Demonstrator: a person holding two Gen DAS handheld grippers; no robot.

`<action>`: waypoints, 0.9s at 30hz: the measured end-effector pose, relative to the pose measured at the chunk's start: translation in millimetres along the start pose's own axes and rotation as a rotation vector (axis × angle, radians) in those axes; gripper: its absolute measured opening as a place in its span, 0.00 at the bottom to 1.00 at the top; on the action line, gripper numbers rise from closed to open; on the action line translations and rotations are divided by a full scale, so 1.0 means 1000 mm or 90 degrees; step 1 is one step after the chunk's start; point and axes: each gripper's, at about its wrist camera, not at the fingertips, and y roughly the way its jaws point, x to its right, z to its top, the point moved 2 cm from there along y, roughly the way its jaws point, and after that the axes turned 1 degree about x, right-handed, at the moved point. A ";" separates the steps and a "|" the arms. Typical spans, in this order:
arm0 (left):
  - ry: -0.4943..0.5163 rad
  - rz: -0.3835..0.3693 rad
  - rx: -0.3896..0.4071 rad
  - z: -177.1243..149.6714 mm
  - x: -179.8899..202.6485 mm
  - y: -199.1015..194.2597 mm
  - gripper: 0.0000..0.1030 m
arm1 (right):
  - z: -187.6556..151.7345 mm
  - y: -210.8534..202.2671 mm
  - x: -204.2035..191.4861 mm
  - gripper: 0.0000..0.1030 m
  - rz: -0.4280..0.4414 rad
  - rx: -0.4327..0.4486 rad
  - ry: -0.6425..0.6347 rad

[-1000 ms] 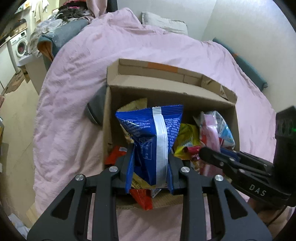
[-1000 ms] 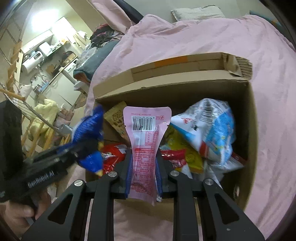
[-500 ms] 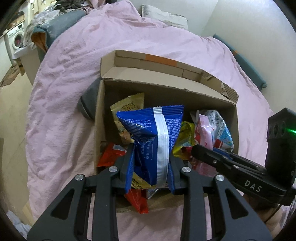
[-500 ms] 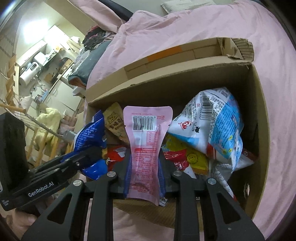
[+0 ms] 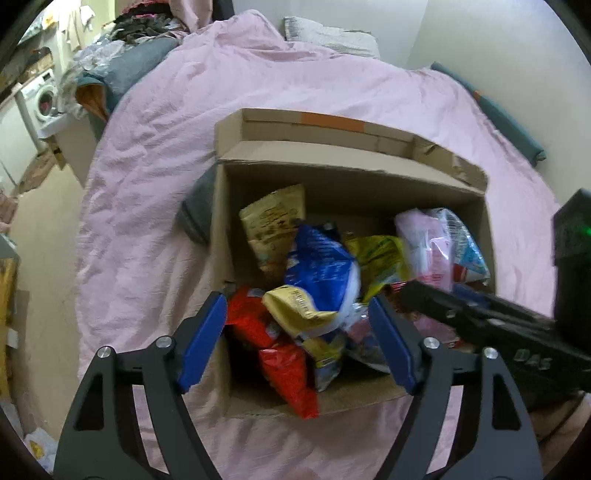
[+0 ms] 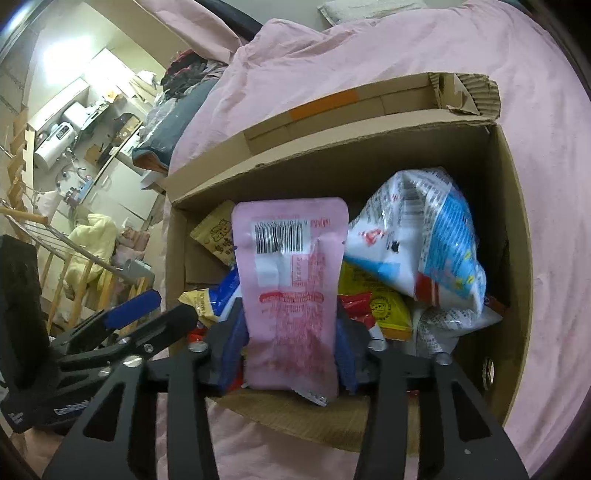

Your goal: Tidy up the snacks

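An open cardboard box (image 5: 351, 166) (image 6: 369, 144) on a pink bedspread holds several snack bags. My left gripper (image 5: 297, 338) is open and empty above the box's near edge. A blue snack bag (image 5: 321, 269) lies loose on the pile in the box, blurred. My right gripper (image 6: 291, 350) is shut on a pink pouch (image 6: 291, 280) with a barcode, held upright over the box's near side. The right gripper also shows at the right of the left wrist view (image 5: 480, 317). The left gripper shows at the left of the right wrist view (image 6: 136, 306).
In the box lie a white-and-blue bag (image 6: 424, 236), yellow bags (image 5: 376, 258), red bags (image 5: 288, 365) and a tan bag (image 5: 273, 221). A grey object (image 5: 197, 214) lies against the box's left wall. A pillow (image 5: 328, 35) is at the bed's head. Floor and washing machine (image 5: 40, 99) are left.
My left gripper has opened and let go of the blue bag, which dropped onto the pile in the box. My right gripper still holds the pink pouch, slightly nearer the box.
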 end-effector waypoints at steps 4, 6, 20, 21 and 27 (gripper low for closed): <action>0.000 0.015 0.024 0.000 -0.003 -0.009 0.74 | 0.001 -0.010 -0.004 0.77 0.024 0.025 0.003; 0.003 0.024 0.044 0.001 -0.002 -0.016 0.74 | 0.001 -0.016 -0.005 0.83 0.025 0.037 0.001; -0.040 0.050 0.109 -0.021 -0.026 -0.068 1.00 | -0.018 -0.076 -0.026 1.00 -0.029 0.125 -0.032; -0.041 0.047 0.109 -0.024 -0.026 -0.072 1.00 | -0.023 -0.079 -0.028 1.00 -0.034 0.129 -0.036; -0.036 0.041 0.123 -0.047 -0.024 -0.102 1.00 | -0.043 -0.094 -0.036 1.00 -0.085 0.133 -0.045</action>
